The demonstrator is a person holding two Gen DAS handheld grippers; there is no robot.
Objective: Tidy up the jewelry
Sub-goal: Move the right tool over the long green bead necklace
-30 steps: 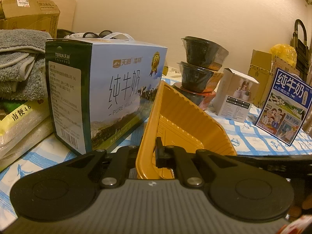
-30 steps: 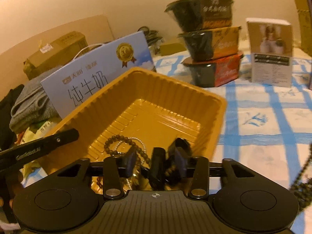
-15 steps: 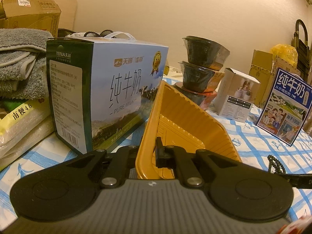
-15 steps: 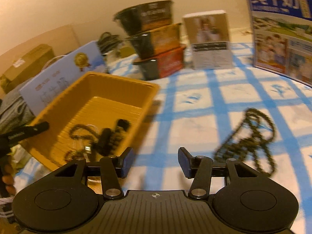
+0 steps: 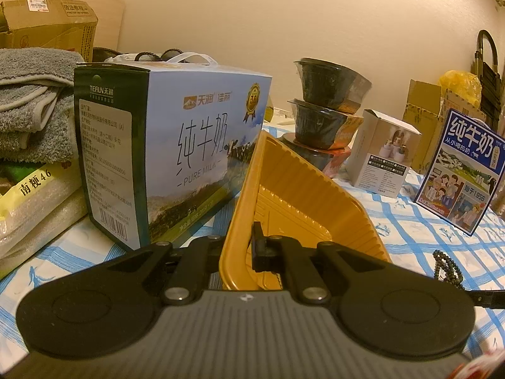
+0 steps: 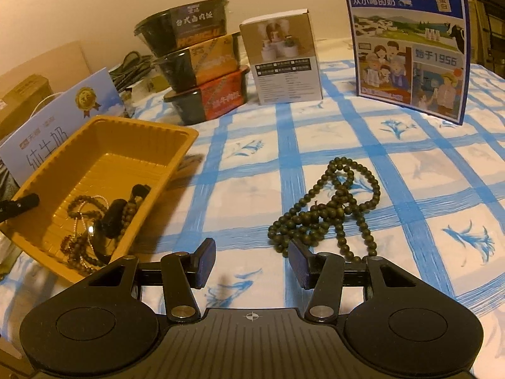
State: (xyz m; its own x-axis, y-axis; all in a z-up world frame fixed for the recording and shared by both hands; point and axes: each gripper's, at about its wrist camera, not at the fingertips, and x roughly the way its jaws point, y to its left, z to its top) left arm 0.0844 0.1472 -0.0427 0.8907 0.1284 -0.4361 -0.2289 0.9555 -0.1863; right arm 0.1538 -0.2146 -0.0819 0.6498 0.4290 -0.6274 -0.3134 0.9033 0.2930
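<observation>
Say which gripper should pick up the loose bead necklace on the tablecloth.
Right. The right gripper is open and empty just short of the bead necklace; the left gripper is clamped on the yellow tray's rim.

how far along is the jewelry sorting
Done: bracelets and beads already lie in the yellow tray. In hand: the left gripper clamps the tray's rim; the right gripper is open and empty. Left: the dark bead necklace lies on the tablecloth.
</observation>
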